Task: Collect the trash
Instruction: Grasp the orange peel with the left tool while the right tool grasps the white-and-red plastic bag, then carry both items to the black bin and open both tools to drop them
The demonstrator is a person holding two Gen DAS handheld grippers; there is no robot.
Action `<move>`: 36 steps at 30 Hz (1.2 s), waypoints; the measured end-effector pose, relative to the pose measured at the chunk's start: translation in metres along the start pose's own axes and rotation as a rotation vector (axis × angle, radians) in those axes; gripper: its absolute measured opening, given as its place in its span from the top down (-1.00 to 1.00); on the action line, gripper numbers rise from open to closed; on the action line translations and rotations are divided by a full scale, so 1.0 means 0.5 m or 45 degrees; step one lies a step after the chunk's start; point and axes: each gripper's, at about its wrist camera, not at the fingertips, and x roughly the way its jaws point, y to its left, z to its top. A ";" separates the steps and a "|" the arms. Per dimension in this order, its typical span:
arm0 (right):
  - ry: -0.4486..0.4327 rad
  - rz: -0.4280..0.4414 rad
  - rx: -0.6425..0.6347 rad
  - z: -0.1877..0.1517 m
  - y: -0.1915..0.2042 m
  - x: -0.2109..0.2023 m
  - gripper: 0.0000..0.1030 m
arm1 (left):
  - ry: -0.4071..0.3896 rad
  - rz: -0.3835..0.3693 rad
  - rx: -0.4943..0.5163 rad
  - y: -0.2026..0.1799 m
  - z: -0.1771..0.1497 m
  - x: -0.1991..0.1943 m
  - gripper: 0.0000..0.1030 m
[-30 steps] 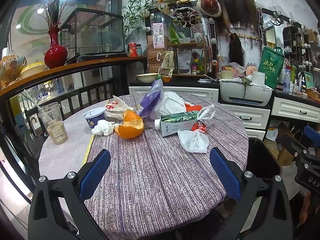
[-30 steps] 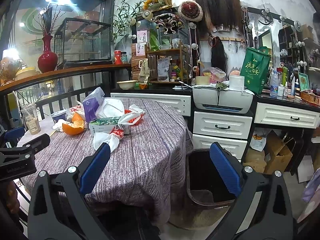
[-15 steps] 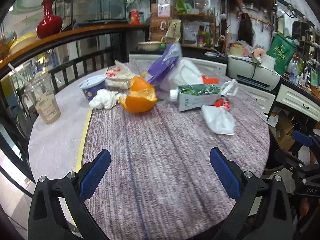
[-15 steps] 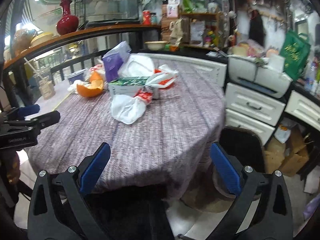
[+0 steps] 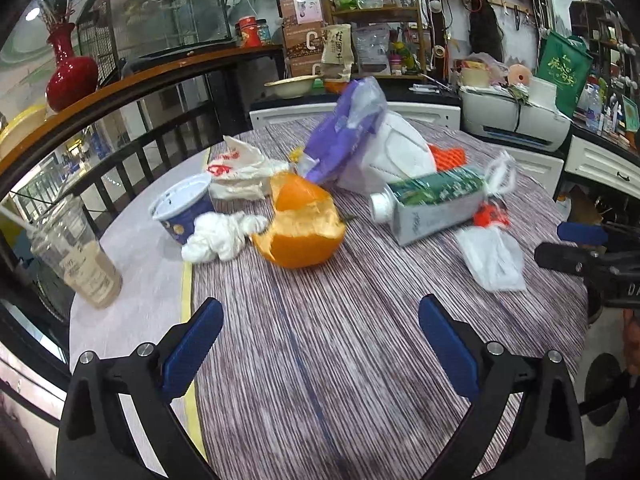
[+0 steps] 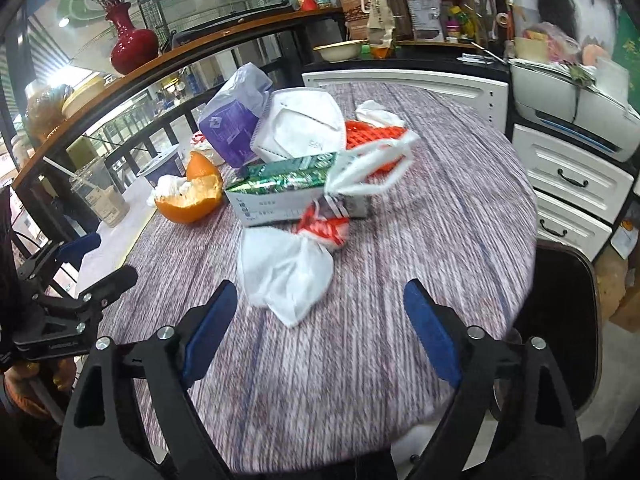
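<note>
Trash lies on a round table (image 5: 320, 360) (image 6: 460, 220) with a striped purple cloth. Orange peel (image 5: 300, 224) (image 6: 190, 196), a crumpled tissue (image 5: 220, 236), a blue paper cup (image 5: 182, 210), a green-and-white carton (image 5: 432, 204) (image 6: 288, 192), a white plastic bag (image 5: 494, 256) (image 6: 286, 272), a purple bag (image 5: 348, 132) (image 6: 236, 120) and a white face mask (image 6: 304, 124) sit there. My left gripper (image 5: 320, 320) hovers open over the near cloth, short of the peel. My right gripper (image 6: 320, 308) has its jaws closing, still wide, just short of the white bag, nothing between them.
A plastic drink cup with a straw (image 5: 76, 256) stands at the table's left edge. A dark bin (image 6: 568, 320) sits on the floor right of the table. White drawers (image 6: 572, 176) and a printer (image 5: 516, 120) line the back. A railing (image 5: 120, 92) with a red vase (image 5: 70, 72) curves behind.
Both grippers have moved in over the table and tilted down; the trash looms larger. The right gripper's fingers stand slightly narrower than before.
</note>
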 end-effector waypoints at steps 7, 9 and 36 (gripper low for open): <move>0.075 0.022 0.126 0.038 -0.032 0.071 -0.31 | 0.139 -0.027 0.035 0.024 0.056 0.089 -0.53; 0.092 0.046 0.162 0.049 -0.041 0.087 -0.19 | 0.164 -0.030 0.060 0.018 0.068 0.107 -0.53; 0.058 0.161 0.061 0.048 -0.022 0.077 0.60 | 0.264 -0.153 0.097 -0.013 0.068 0.132 0.80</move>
